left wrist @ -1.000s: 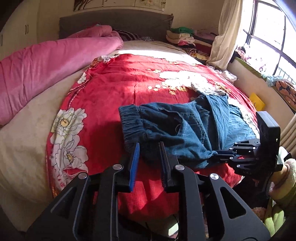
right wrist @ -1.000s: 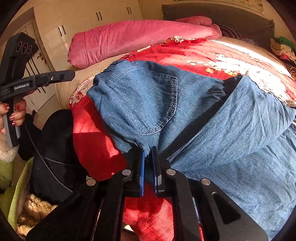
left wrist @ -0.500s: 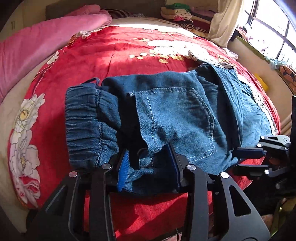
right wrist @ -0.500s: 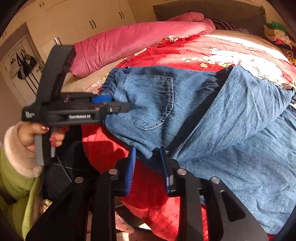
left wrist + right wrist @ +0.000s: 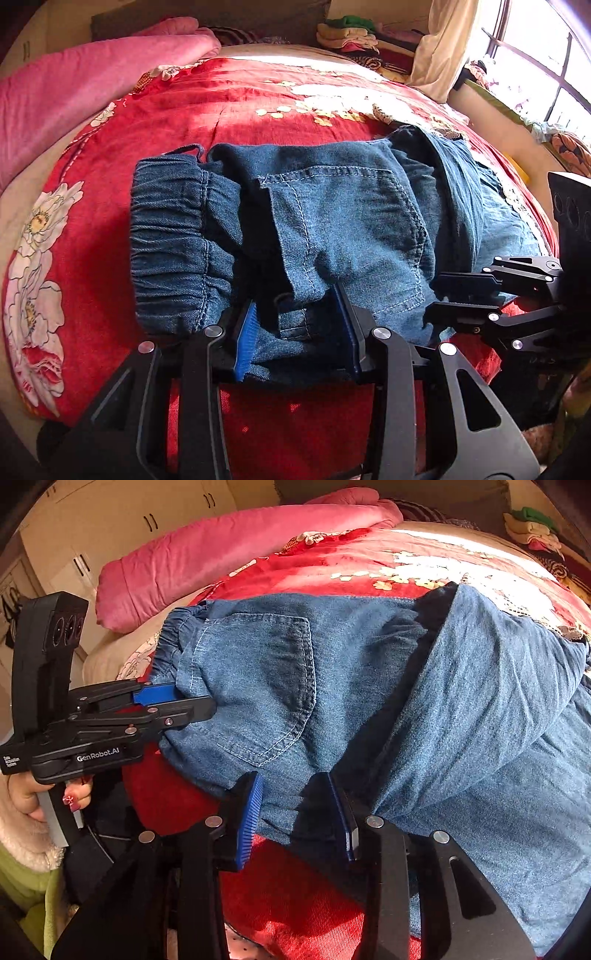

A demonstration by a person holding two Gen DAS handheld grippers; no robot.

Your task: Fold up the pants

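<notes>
Blue denim pants (image 5: 351,221) lie folded on the red floral bedspread (image 5: 229,110), elastic waistband (image 5: 170,240) to the left and a back pocket (image 5: 343,221) facing up. My left gripper (image 5: 295,295) sits low at the pants' near edge. Its jaws are apart, and the denim lies loose between the blue pads. My right gripper (image 5: 293,775) is at the near edge by the fold, its jaws opening around the denim hem without pinching it. Each gripper shows in the other's view: the right gripper (image 5: 443,295) beside the pocket and the left gripper (image 5: 195,701) at the waistband corner.
A pink quilt (image 5: 74,96) runs along the bed's far left. Folded clothes (image 5: 347,33) are stacked at the head, next to a curtain (image 5: 443,48) and window. Cream wardrobe doors (image 5: 110,524) stand beyond the bed. A person's hand (image 5: 26,794) in a fleece cuff holds the left gripper.
The left gripper dropped to the pants' near edge and its jaws spread around the denim. The right gripper, shut on the denim edge a second ago, has let go and its jaws have widened.
</notes>
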